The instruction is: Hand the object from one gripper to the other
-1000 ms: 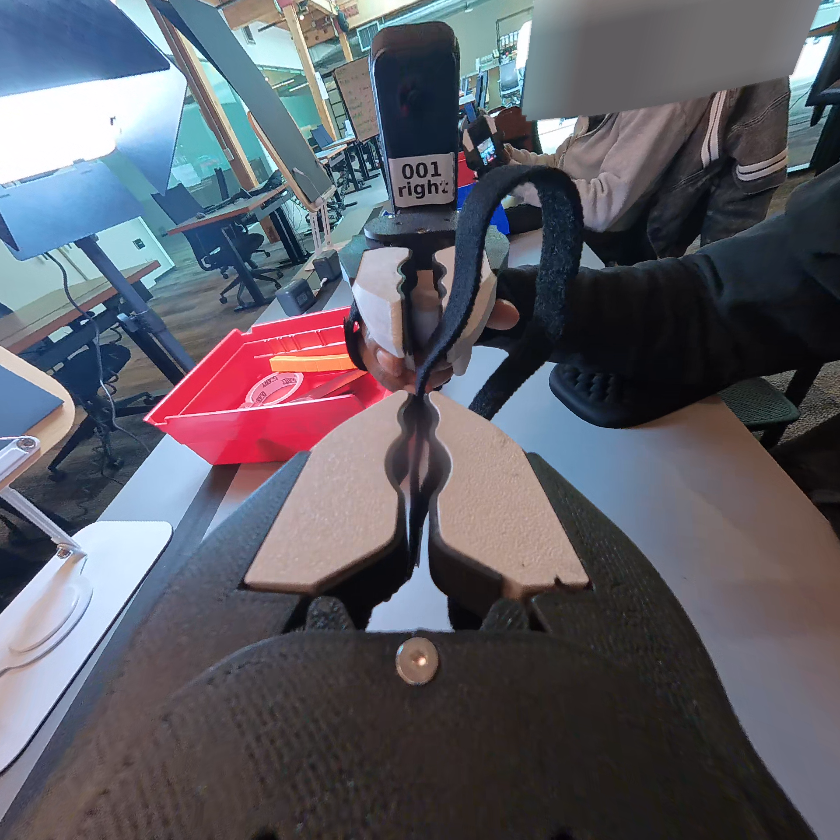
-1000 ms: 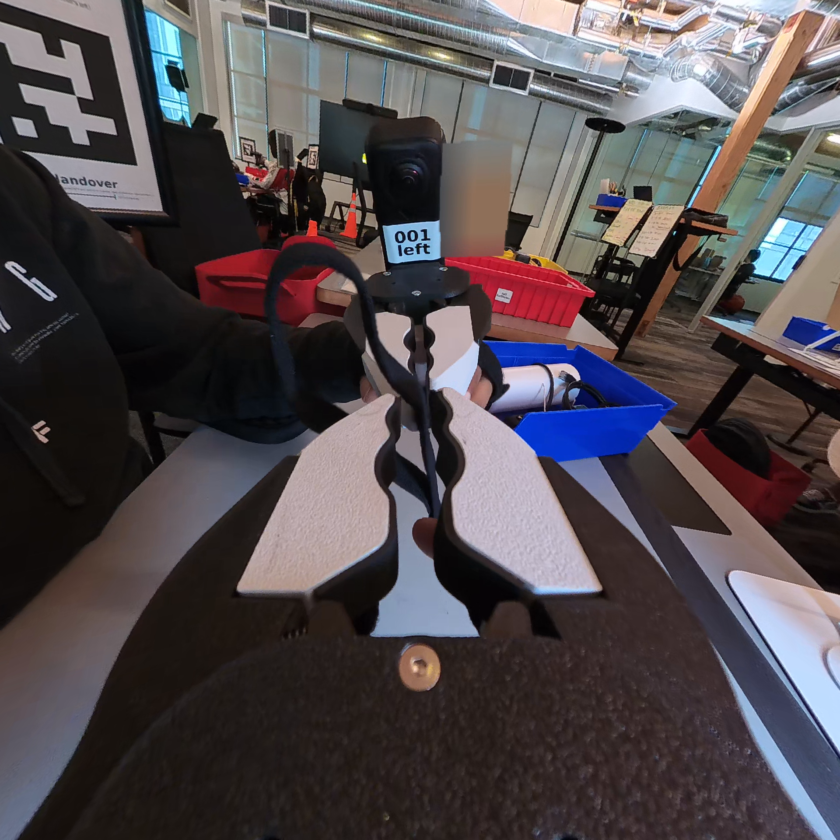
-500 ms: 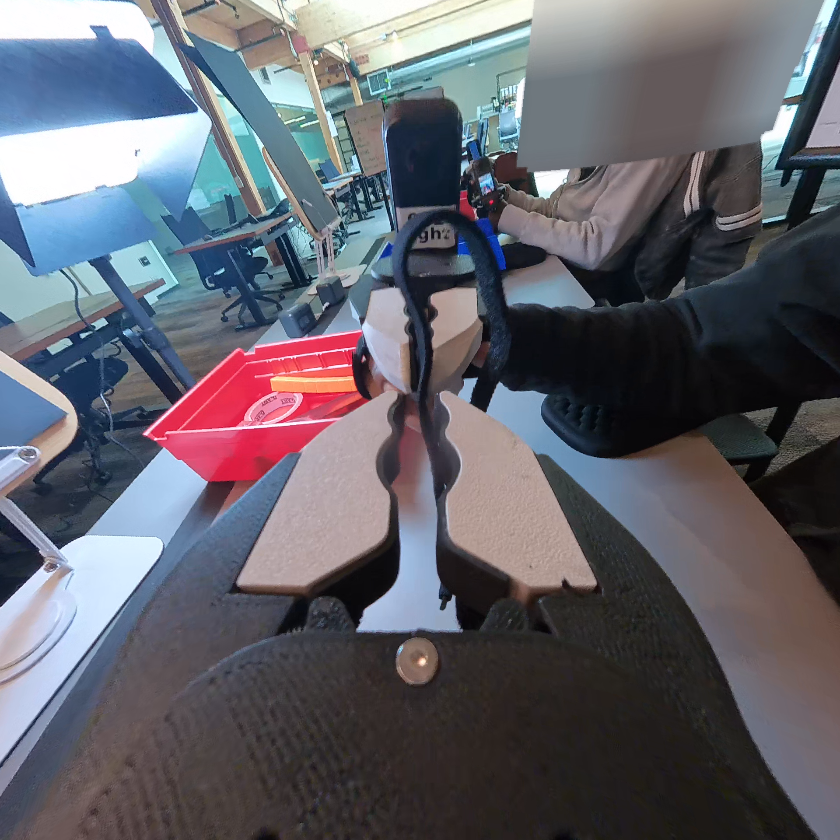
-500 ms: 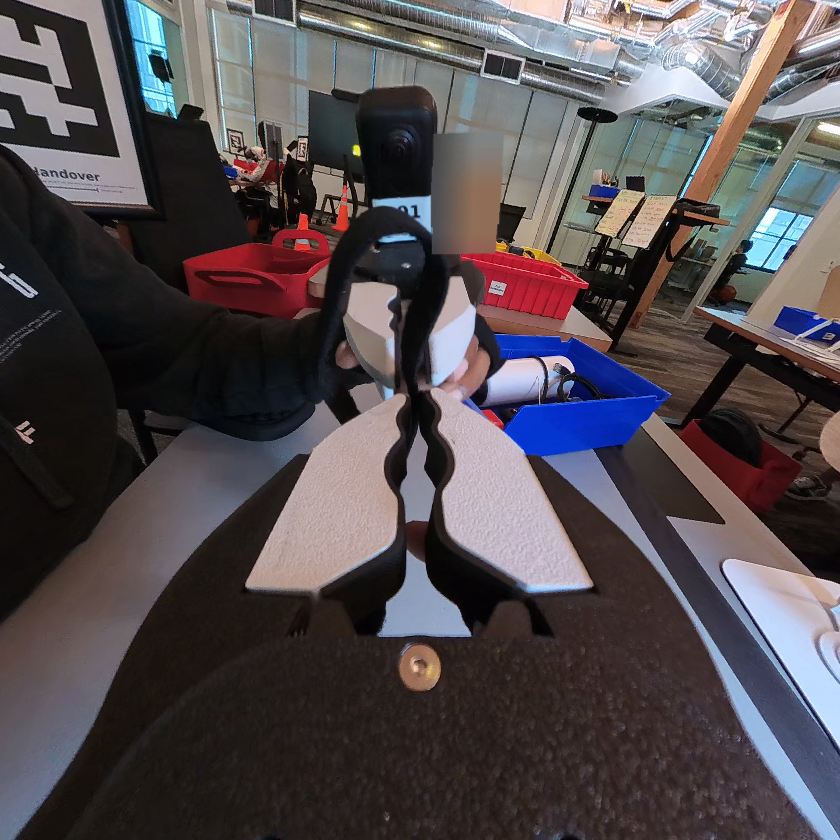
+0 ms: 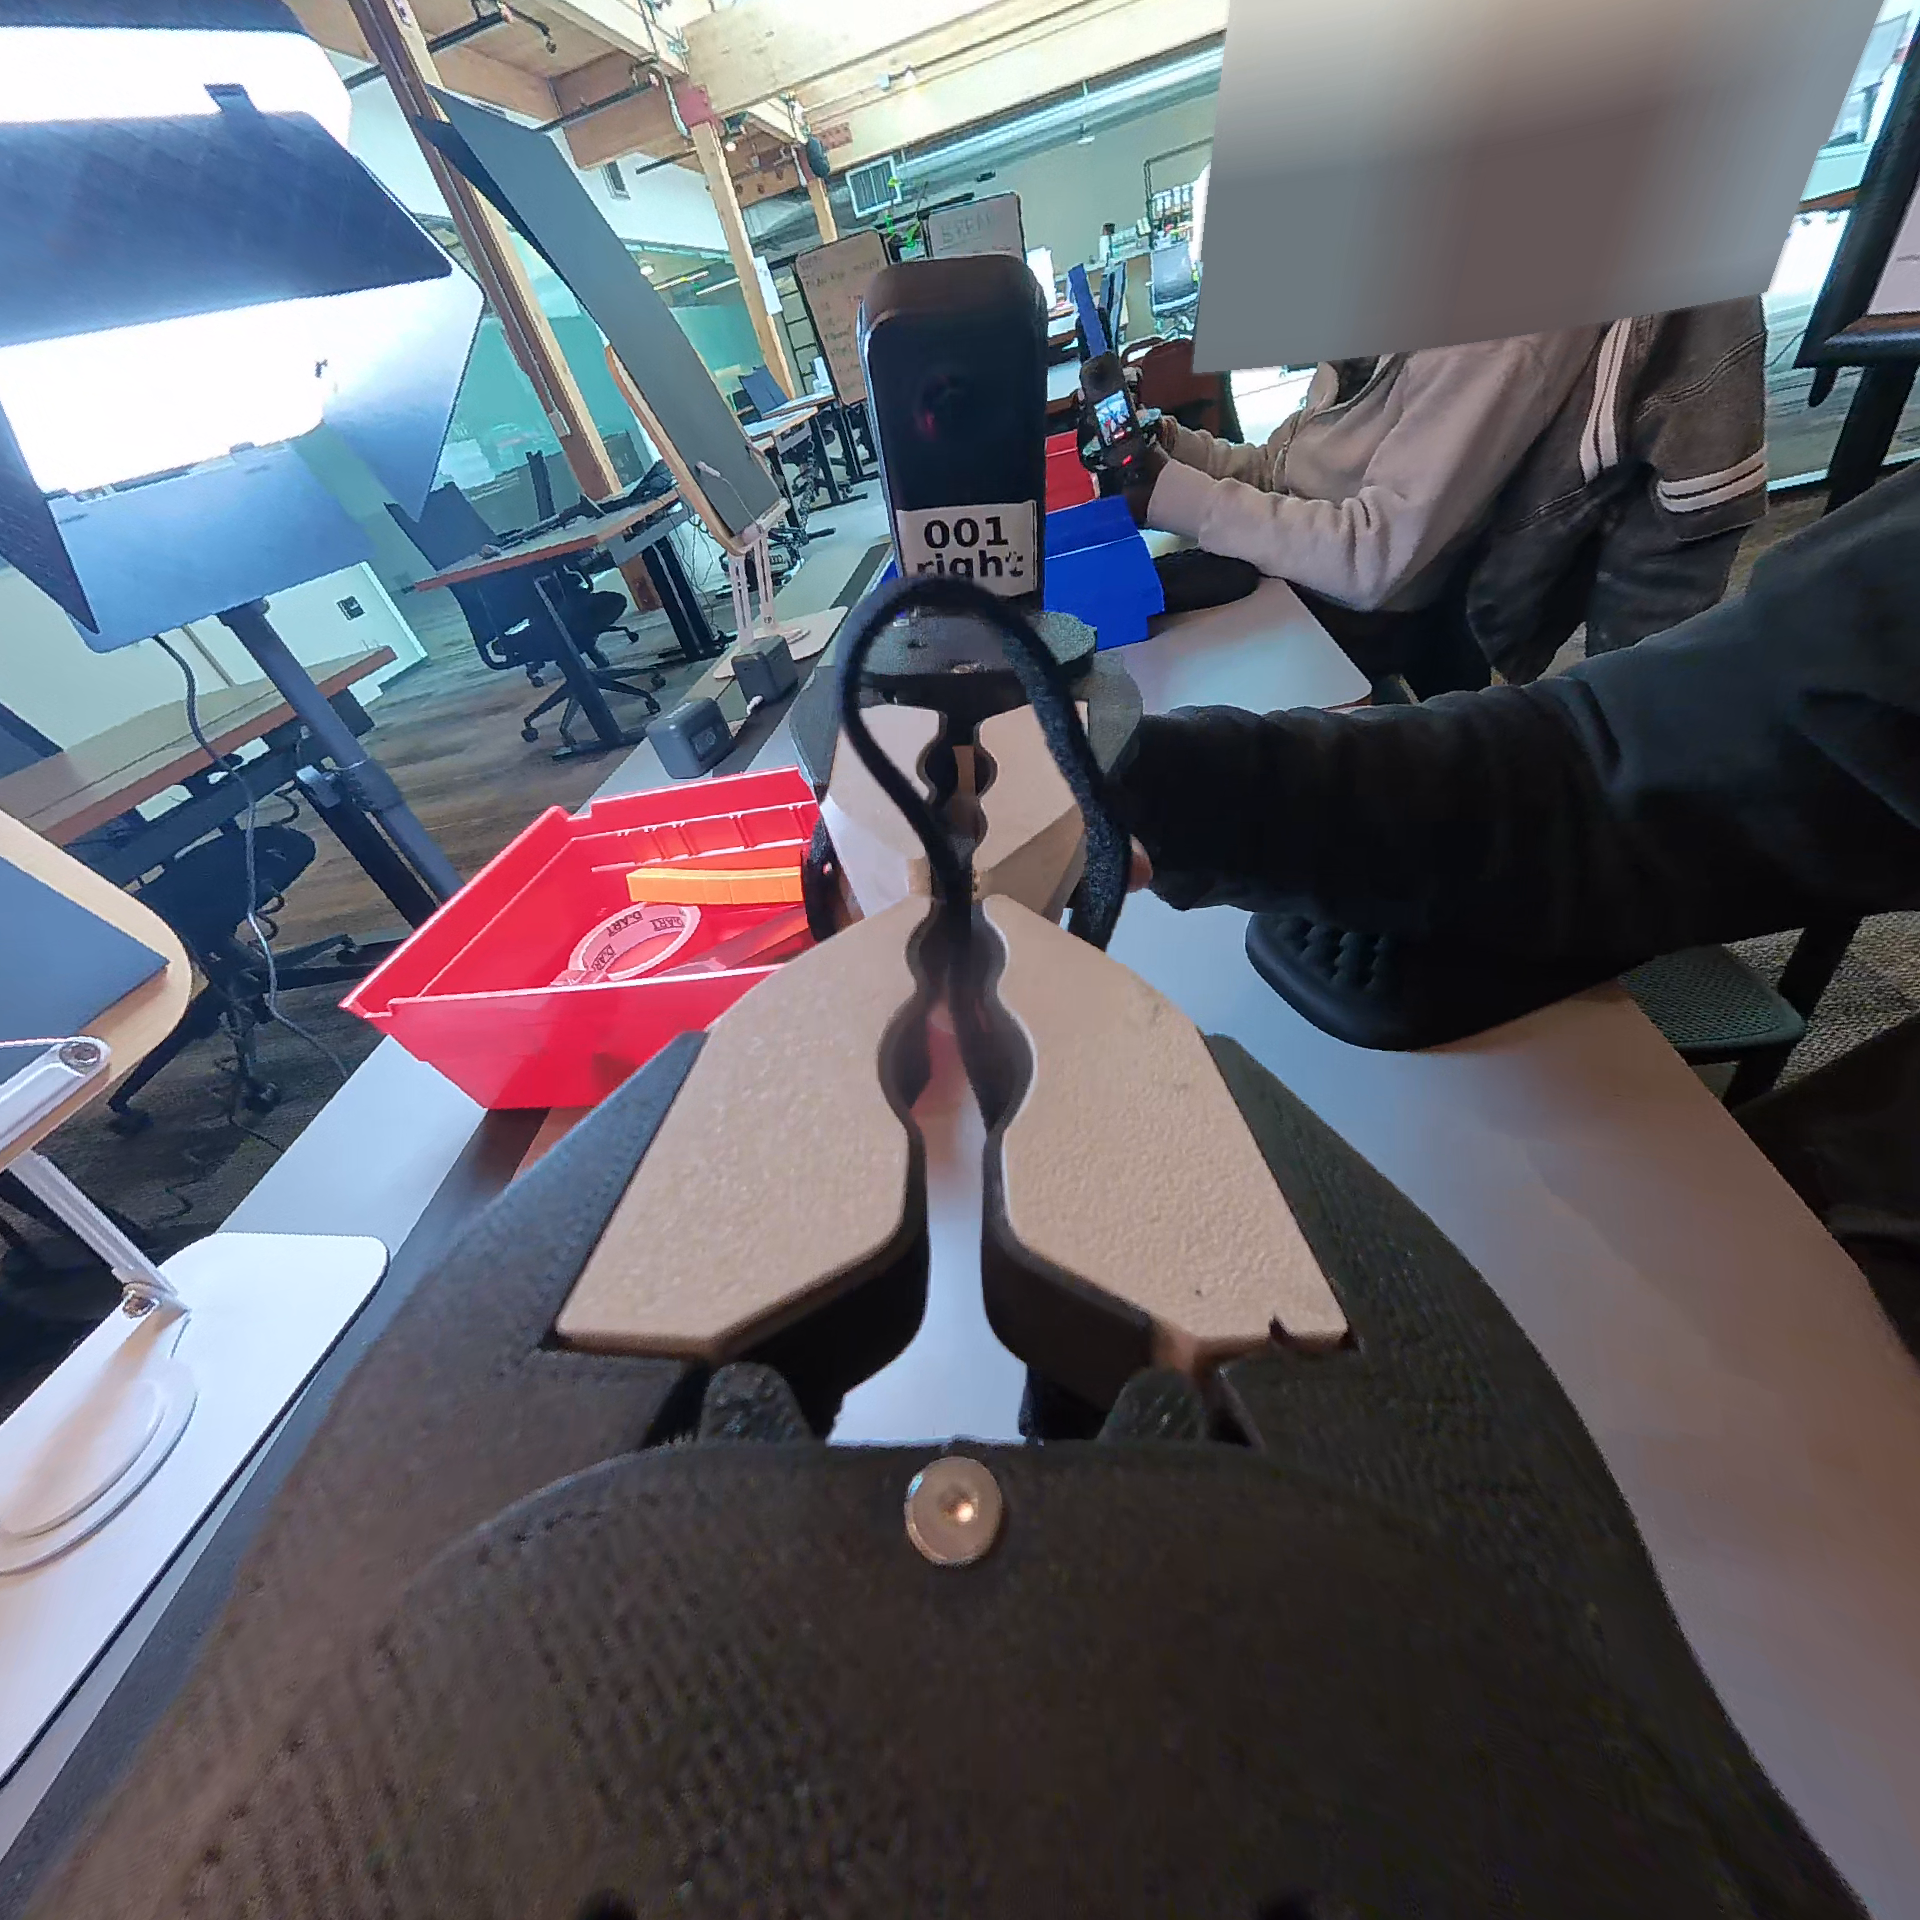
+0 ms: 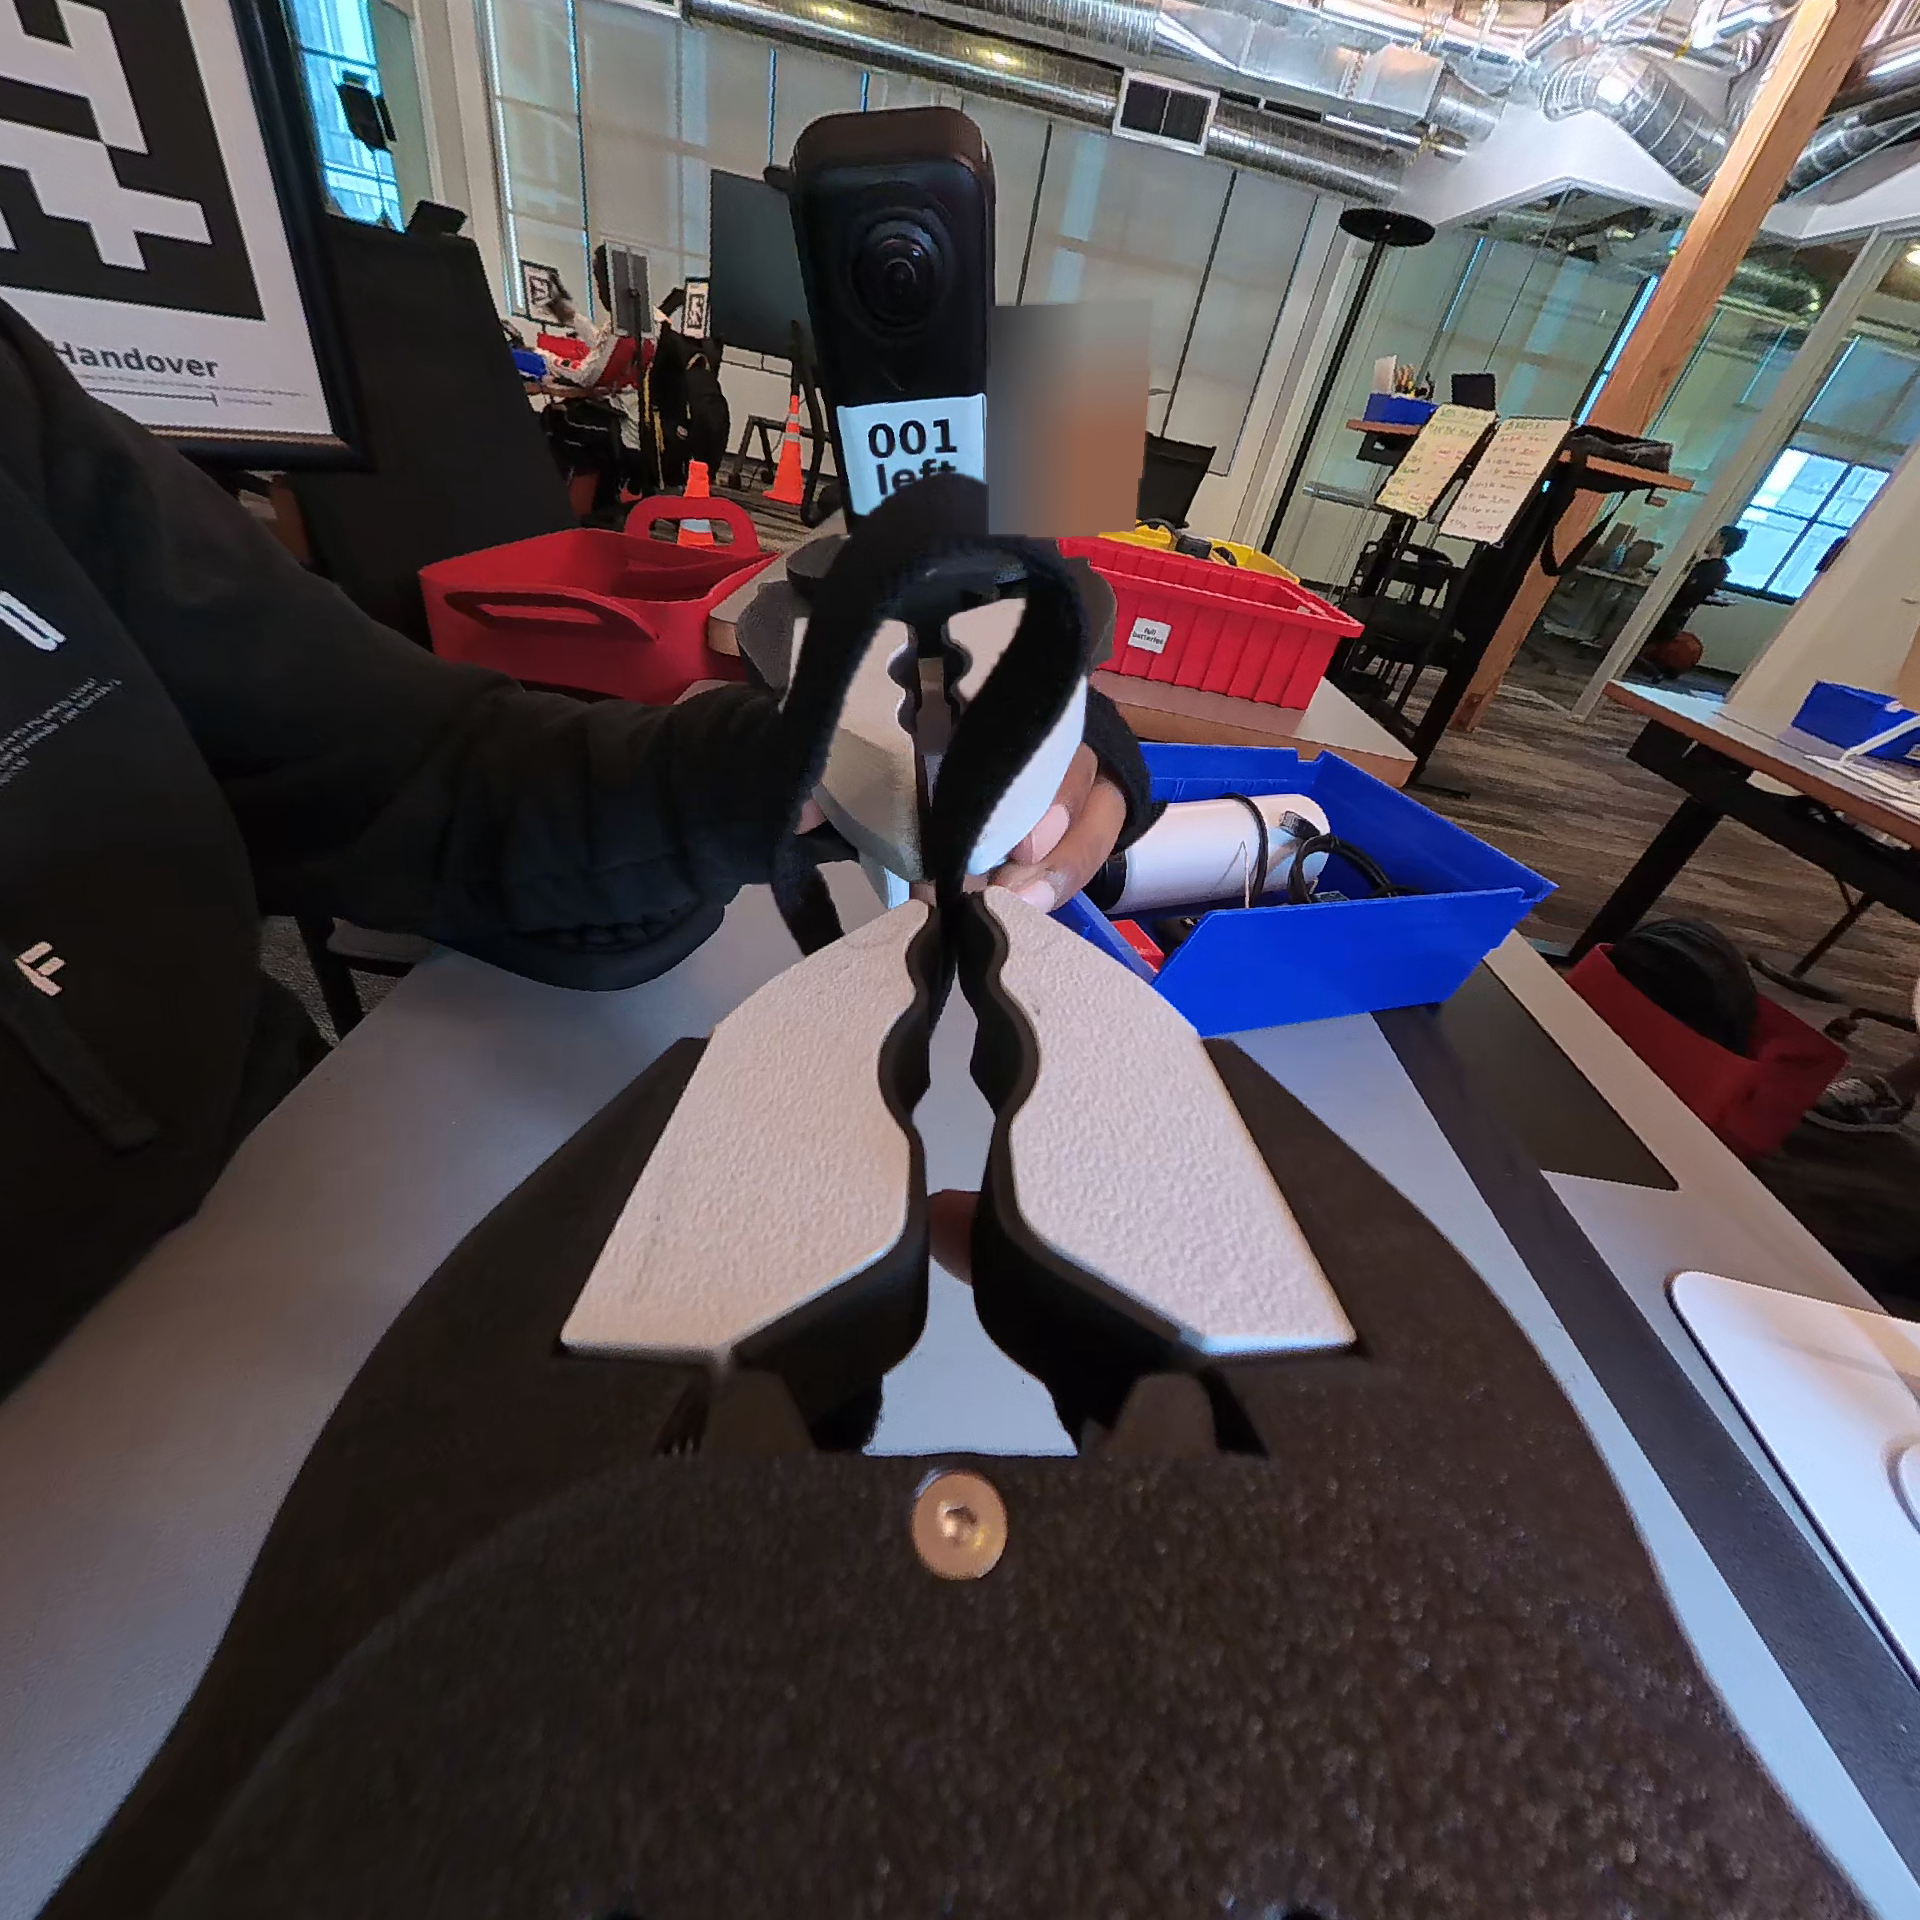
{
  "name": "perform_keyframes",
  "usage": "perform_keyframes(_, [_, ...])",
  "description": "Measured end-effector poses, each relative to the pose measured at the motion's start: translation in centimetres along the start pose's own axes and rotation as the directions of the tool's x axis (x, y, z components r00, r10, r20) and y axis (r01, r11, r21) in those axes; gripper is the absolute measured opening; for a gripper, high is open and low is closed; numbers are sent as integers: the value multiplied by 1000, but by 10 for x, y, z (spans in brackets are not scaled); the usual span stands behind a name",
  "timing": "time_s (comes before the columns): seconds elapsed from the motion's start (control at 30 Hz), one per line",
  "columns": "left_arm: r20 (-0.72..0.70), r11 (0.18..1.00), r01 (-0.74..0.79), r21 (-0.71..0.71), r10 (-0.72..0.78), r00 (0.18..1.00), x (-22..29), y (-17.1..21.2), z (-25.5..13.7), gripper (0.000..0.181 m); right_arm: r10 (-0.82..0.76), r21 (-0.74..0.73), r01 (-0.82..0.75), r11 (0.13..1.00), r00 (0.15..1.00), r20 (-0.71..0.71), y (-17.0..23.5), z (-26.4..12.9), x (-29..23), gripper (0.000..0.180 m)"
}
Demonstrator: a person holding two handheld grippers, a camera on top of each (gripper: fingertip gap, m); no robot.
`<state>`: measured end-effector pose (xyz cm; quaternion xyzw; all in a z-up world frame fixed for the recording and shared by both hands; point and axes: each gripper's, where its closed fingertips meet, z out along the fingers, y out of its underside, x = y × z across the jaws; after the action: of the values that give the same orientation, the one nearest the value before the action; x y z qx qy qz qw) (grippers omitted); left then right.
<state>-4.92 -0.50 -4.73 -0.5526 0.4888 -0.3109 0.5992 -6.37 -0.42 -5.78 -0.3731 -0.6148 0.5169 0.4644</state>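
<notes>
A black strap (image 5: 1091, 821) forms an upright loop between my two grippers, which face each other tip to tip above the grey table (image 5: 1455, 1143). My left gripper (image 5: 958, 912) is shut on the strap, whose end runs back through the narrow gap between its fingers. My right gripper (image 6: 951, 902) is shut on the strap (image 6: 1039, 665) where the loop's two sides meet. Each gripper also shows in the other's view: the right one (image 5: 951, 862) and the left one (image 6: 920, 868), each held by a black-sleeved hand.
A red tray (image 5: 468, 997) with a tape roll (image 5: 634, 940) and an orange block stands left of the grippers. A blue bin (image 6: 1351, 956) holds a white cylinder and cables. A white stand base (image 5: 156, 1382) lies near the table edge. A person (image 5: 1403, 488) sits at the far end. Less than 4 cm separates the two grippers' tips.
My right gripper's fingers have closed onto the strap. The loop has swung from the side to upright between the grippers. My left fingers spread a little half a second ago and are narrow again.
</notes>
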Motion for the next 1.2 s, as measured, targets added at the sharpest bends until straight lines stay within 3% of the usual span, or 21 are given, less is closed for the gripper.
perform_keyframes(0.37, [6, 1000, -7, -6, 7, 1000, -4, 2, -4, 2, 11, 64, -10, 998, 999, -30, -15, -19, 8, 12])
perform_keyframes(0.6, [-20, 1000, -19, -24, 18, 1000, 3, 7, 3, 2, 39, 68, -41, 997, 999, 28, -14, -14, 0, 13])
perform_keyframes(1.07, [-19, 999, -20, -38, 20, 1000, 3, 10, 5, 2, 37, 59, -39, 997, 999, 34, -12, -8, -2, 4])
perform_keyframes(1.2, [-9, 1000, 8, 3, -8, 1000, -3, 4, -3, 10, 29, 52, -29, 998, 1000, 12, -12, -11, 1, 3])
